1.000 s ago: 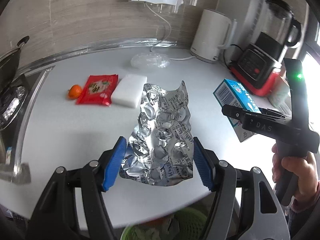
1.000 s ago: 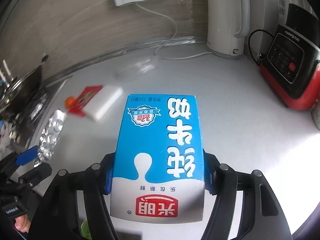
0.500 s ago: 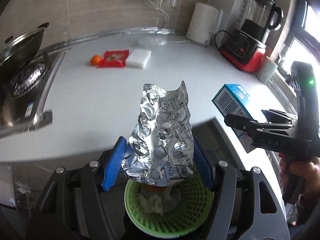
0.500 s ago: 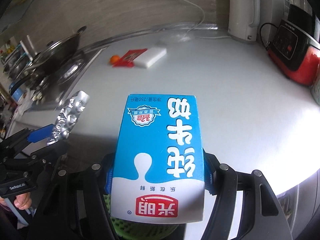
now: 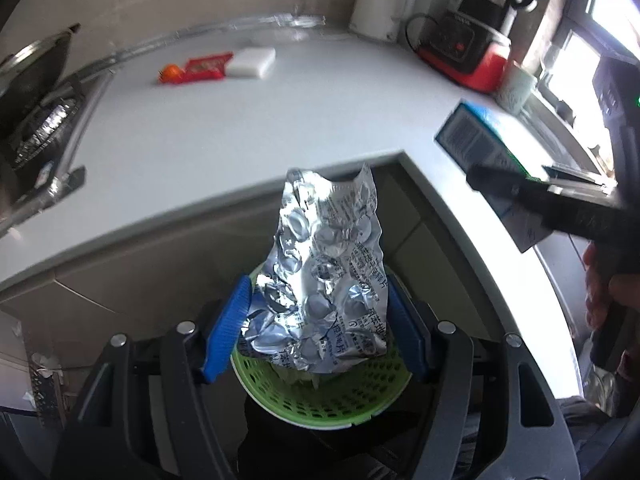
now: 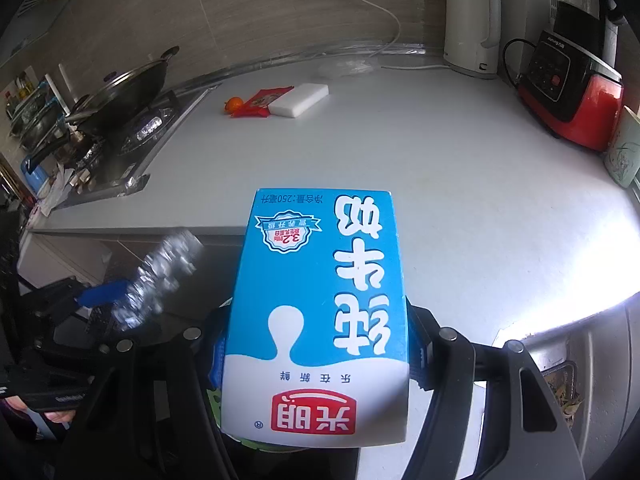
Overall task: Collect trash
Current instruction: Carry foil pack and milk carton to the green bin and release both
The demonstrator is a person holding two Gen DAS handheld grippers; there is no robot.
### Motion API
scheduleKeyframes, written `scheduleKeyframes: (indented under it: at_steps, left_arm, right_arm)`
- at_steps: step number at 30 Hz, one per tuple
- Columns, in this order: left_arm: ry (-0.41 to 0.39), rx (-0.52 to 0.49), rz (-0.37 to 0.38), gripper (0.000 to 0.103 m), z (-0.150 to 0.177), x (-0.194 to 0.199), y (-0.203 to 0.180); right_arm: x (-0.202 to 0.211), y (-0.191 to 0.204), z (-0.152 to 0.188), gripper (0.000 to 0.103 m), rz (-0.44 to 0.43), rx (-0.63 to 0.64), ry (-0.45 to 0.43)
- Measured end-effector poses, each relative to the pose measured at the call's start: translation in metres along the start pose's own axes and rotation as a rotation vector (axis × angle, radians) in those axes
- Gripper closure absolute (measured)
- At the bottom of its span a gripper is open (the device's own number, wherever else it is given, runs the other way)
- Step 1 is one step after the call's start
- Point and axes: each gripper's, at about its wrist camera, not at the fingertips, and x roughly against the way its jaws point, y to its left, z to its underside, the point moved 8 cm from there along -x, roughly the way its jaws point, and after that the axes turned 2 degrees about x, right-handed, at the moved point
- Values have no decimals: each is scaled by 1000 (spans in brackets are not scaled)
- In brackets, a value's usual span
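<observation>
My left jaws (image 5: 318,334) clamp the crumpled foil blister sheet (image 5: 326,280), right above the green basket (image 5: 320,396) below the bench (image 5: 280,120) edge. My right jaws (image 6: 316,354) clamp the blue milk carton (image 6: 320,312), basket rim just under it. Far left on the bench: orange fruit (image 6: 233,103), red wrapper (image 6: 262,101), white sponge block (image 6: 300,99), touching in a row.

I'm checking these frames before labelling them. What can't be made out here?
- Green bin: contents hidden by the foil blister pack in the left wrist view, nearly all hidden by the milk carton in the right wrist view.
- Blister pack in the right wrist view: blurred.
- Items behind the stove: too small.
</observation>
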Motion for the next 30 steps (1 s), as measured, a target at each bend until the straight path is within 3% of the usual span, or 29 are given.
scheduleKeyframes:
  at_steps: [3, 6, 15, 20, 25, 27, 28, 30]
  left_arm:
    - [36, -2, -5, 26, 5, -7, -3]
    - [38, -7, -17, 24, 5, -8, -4]
    - [-34, 61, -143, 9, -18, 15, 30]
    - [-59, 110, -238, 8, -31, 29, 58]
    - [-70, 163, -281, 8, -38, 36, 80]
    - [-72, 181, -289, 8, -38, 38, 85]
    - [-74, 190, -290, 8, -38, 39, 87]
    - [-75, 202, -291, 8, -37, 40, 88]
  right_arm:
    - [1, -2, 1, 37, -3, -1, -1]
    - [2, -2, 1, 37, -5, 1, 0]
    - [1, 9, 3, 37, -48, 48, 13]
    - [-4, 23, 12, 37, -89, 110, 42]
    - [-14, 43, 25, 36, -134, 171, 87]
    - [-20, 50, 30, 29, -145, 195, 103]
    - [-22, 53, 32, 20, -146, 204, 109]
    - [-27, 57, 35, 17, -133, 226, 116]
